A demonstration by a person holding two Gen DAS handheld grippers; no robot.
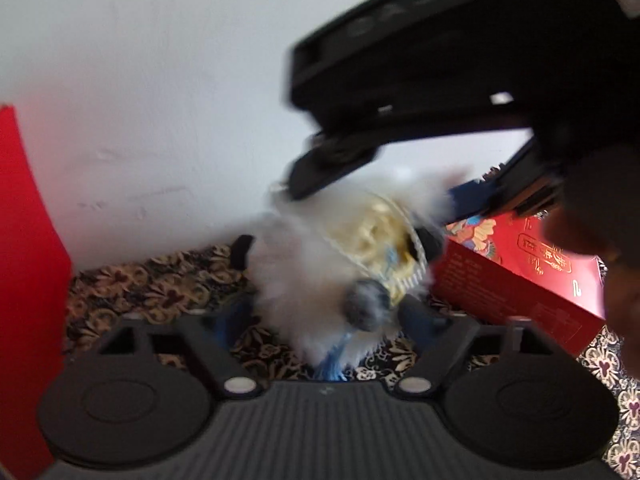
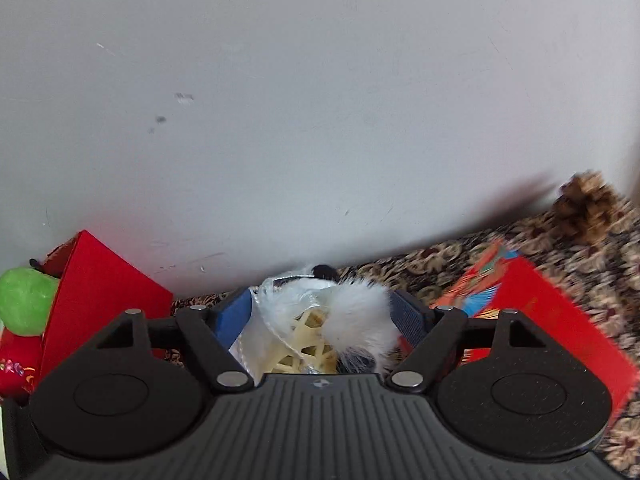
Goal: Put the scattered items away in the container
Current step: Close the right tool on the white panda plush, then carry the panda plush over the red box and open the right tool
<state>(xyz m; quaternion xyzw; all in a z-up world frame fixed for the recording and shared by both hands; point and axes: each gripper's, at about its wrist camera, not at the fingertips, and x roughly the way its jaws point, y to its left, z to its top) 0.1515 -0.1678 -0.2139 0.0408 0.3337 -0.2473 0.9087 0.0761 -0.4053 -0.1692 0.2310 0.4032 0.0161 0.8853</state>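
Right gripper (image 2: 320, 320), jaws pinching the fluffy white toy (image 2: 352, 320) above the patterned tabletop (image 2: 520, 248); left gripper (image 1: 324, 320) jaws spread beneath. Carry level toward the red container (image 2: 100, 280).

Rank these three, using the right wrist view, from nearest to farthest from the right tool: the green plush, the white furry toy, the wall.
1. White furry toy: between the right tool's blue fingers, gripped.
2. Green plush: far left, beside the red box.
3. Wall: behind everything, beyond the patterned cloth.
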